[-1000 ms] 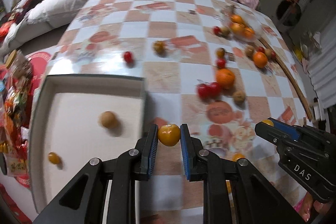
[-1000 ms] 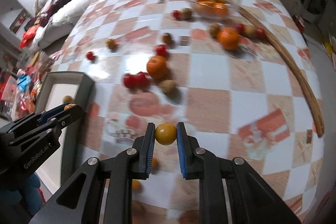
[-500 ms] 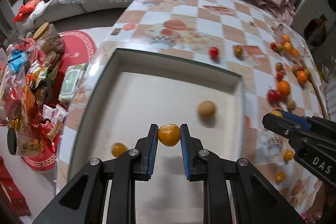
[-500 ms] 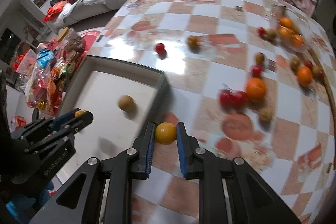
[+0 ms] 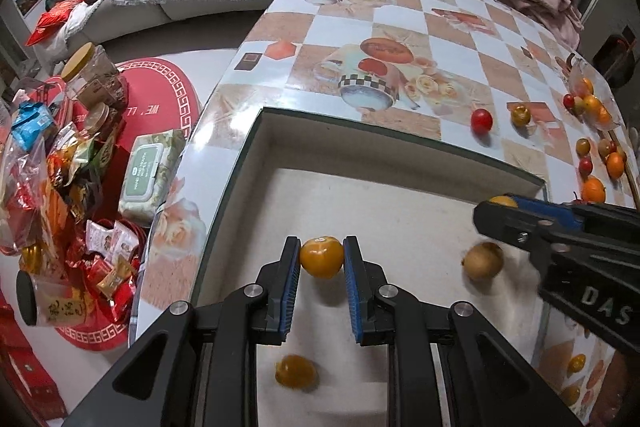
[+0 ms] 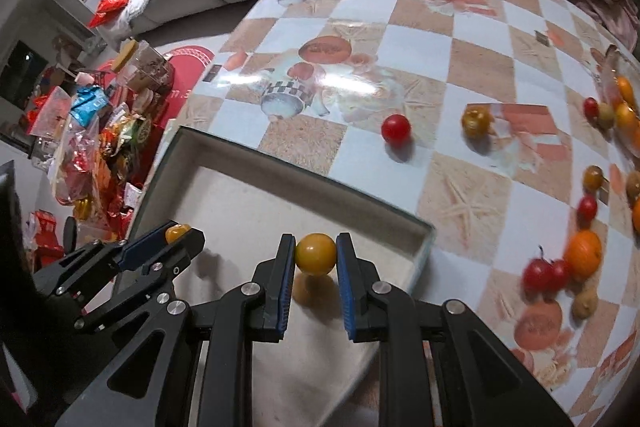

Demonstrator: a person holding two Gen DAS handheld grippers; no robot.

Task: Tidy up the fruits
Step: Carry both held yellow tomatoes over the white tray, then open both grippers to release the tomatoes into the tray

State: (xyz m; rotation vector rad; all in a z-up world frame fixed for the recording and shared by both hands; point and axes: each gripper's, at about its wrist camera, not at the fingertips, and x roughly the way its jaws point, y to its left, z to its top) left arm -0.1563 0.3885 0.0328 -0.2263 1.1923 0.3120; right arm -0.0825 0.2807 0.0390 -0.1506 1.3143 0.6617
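While both hands were over the checked table a second ago, they have now moved across and hang above the shallow white box (image 5: 400, 163). The left gripper (image 5: 321, 259) is squeezed tight on a small round orange fruit (image 5: 321, 257). The right gripper (image 6: 316, 254) is squeezed tight on a small round yellow fruit (image 6: 315, 253). Just below the left gripper lies another little orange fruit (image 5: 296, 371), and off to its right sits a pale brown round fruit (image 5: 483, 261), both already inside the box. Lots of red and orange fruits are far ahead on the table (image 6: 472, 59). I think both fruits are ready to be let go into the box.
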